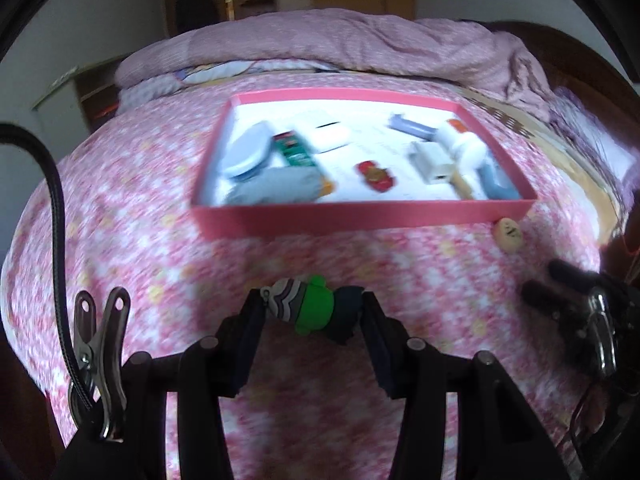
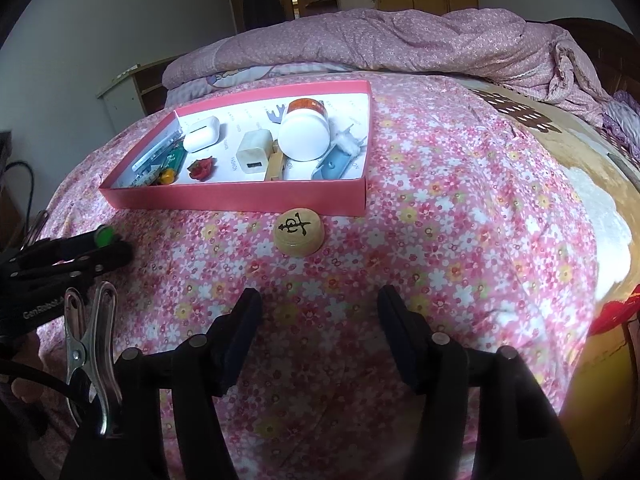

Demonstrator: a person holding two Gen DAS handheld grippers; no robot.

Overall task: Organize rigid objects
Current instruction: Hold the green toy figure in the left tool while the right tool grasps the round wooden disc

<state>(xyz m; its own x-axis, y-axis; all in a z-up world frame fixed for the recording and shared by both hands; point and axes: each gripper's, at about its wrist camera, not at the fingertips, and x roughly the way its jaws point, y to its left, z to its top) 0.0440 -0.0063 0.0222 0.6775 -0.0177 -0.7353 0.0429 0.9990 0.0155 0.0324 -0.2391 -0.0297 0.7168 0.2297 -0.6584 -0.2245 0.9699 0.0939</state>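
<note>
Pink floral bedsheet (image 2: pixel 440 208) covers the bed, with a rumpled lilac quilt (image 2: pixel 400 44) at its far end. On the sheet lies a shallow pink cardboard box (image 2: pixel 240 198) holding a white earbud case (image 2: pixel 202 133), a cream square charger plug (image 2: pixel 255 154), a white jar with an orange band (image 2: pixel 306 128) and a small red toy car (image 1: pixel 375 176). Just beside the box's near wall rests a round wooden chess piece with a black character (image 2: pixel 298 232). The left gripper (image 1: pixel 314 310) pinches a small green and grey rubber figure (image 1: pixel 306 306) above the sheet, short of the box. The right gripper (image 2: pixel 318 300) is spread, holding nothing, near the chess piece.
</note>
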